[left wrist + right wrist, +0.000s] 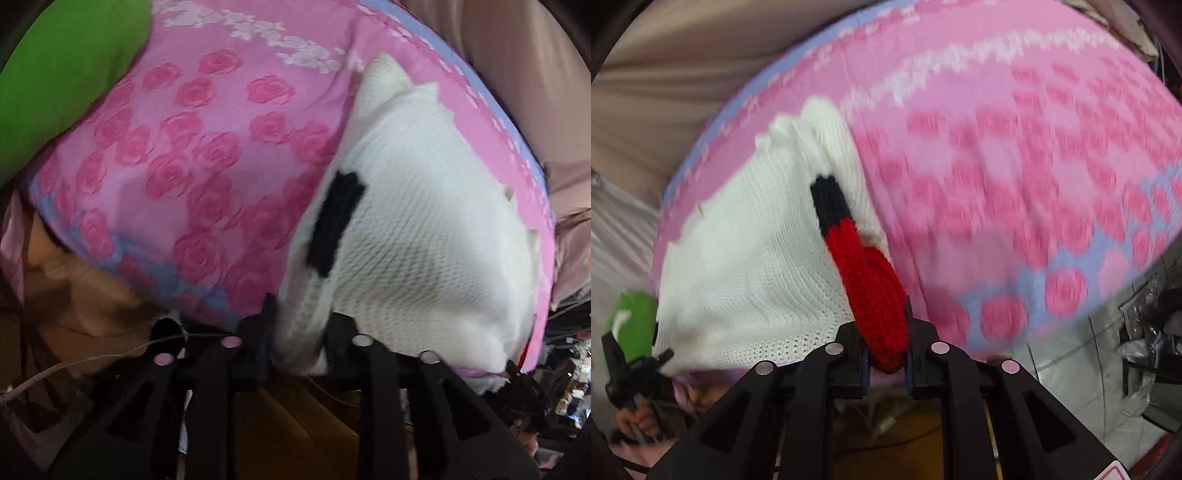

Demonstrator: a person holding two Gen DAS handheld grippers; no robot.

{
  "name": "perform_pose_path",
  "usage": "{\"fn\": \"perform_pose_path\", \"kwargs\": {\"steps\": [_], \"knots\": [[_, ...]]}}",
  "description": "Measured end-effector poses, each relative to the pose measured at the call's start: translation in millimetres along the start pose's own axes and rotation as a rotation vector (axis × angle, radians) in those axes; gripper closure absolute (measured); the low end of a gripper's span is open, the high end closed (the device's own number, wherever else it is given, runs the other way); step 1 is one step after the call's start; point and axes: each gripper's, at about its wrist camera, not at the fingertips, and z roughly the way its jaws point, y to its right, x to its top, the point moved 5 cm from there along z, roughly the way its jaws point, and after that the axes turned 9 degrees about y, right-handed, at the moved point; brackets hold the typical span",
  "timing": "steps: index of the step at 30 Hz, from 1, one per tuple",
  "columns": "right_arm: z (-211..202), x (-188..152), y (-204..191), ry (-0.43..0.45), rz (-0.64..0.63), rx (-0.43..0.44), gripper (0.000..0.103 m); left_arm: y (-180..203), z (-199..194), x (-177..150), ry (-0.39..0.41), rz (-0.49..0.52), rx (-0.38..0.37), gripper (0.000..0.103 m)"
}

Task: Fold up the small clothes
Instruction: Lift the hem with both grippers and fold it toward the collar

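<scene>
A small white knitted garment [424, 236] with a black patch [336, 221] lies on a pink rose-patterned bedcover [207, 166]. My left gripper [299, 332] is shut on the garment's near edge. In the right wrist view the same white garment [750, 266] has a sleeve with a black band and a red cuff [875, 295]. My right gripper [886, 360] is shut on that red cuff. The left gripper [631, 369] shows at the far left of the right wrist view, at the garment's other corner.
A green cushion [62, 74] lies at the bedcover's far left. Beige fabric [517, 74] lies beyond the bedcover [1015, 184]. A tiled floor [1082, 369] and dark clutter [1156, 332] are at the right, below the bed edge.
</scene>
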Motion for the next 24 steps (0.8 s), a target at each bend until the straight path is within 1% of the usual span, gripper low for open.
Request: {"fn": "perform_pose_path", "kwargs": {"steps": [1, 2, 3, 4, 5, 6, 7, 8, 9, 10, 11, 12, 13, 14, 15, 16, 17, 18, 19, 20, 21, 22, 24], "knots": [[6, -10, 4, -0.028, -0.010, -0.018, 0.083, 3, -6, 3, 0.031, -0.003, 0.006, 0.074], [5, -14, 6, -0.024, -0.007, -0.028, 0.074, 8, -18, 11, 0.084, 0.001, -0.004, 0.074], [1, -10, 5, -0.007, 0.000, -0.033, 0.073, 15, -29, 20, 0.141, 0.011, -0.018, 0.067], [-7, 1, -2, 0.038, -0.015, -0.045, 0.073, 25, -43, 36, 0.216, 0.037, -0.032, 0.053], [-15, 13, -9, 0.088, -0.045, -0.054, 0.069, 32, -48, 48, 0.258, 0.055, -0.038, 0.046], [-25, 30, -21, 0.156, -0.077, -0.053, 0.059, 42, -52, 62, 0.301, 0.080, -0.048, 0.040], [-28, 44, -30, 0.192, -0.091, -0.038, 0.054, 53, -50, 77, 0.317, 0.104, -0.057, 0.038], [-29, 58, -40, 0.217, -0.104, -0.016, 0.050, 61, -45, 87, 0.313, 0.115, -0.073, 0.036], [-25, 74, -53, 0.235, -0.121, 0.011, 0.050, 72, -36, 98, 0.306, 0.125, -0.096, 0.036], [-17, 86, -64, 0.240, -0.132, 0.024, 0.050, 83, -23, 111, 0.305, 0.131, -0.098, 0.036], [-6, 98, -75, 0.239, -0.149, 0.028, 0.049, 89, -13, 115, 0.292, 0.138, -0.104, 0.036], [9, 109, -87, 0.239, -0.171, 0.020, 0.047, 91, -1, 118, 0.268, 0.140, -0.097, 0.037], [22, 114, -95, 0.232, -0.189, 0.010, 0.046, 95, 16, 123, 0.229, 0.121, -0.067, 0.045], [35, 119, -97, 0.218, -0.200, -0.009, 0.046, 95, 27, 124, 0.202, 0.116, -0.085, 0.050], [49, 124, -99, 0.198, -0.201, -0.028, 0.046, 98, 37, 125, 0.179, 0.118, -0.097, 0.066], [63, 126, -101, 0.169, -0.200, -0.035, 0.046, 99, 48, 127, 0.153, 0.125, -0.074, 0.096], [73, 127, -102, 0.154, -0.198, -0.033, 0.046, 95, 50, 126, 0.144, 0.116, -0.069, 0.096], [80, 127, -106, 0.143, -0.201, -0.015, 0.064, 94, 46, 129, 0.164, 0.076, -0.096, 0.096], [82, 127, -110, 0.144, -0.207, 0.015, 0.086, 95, 35, 134, 0.202, 0.046, -0.130, 0.096], [80, 128, -116, 0.139, -0.209, 0.052, 0.096, 96, 26, 140, 0.228, 0.040, -0.146, 0.096], [69, 132, -119, 0.175, -0.196, 0.091, 0.096, 98, 14, 145, 0.260, 0.044, -0.159, 0.096], [54, 136, -122, 0.218, -0.186, 0.118, 0.096, 100, 4, 151, 0.290, 0.054, -0.155, 0.096], [23, 151, -126, 0.302, -0.157, 0.161, 0.097, 102, 3, 161, 0.314, 0.068, -0.123, 0.096]]}}
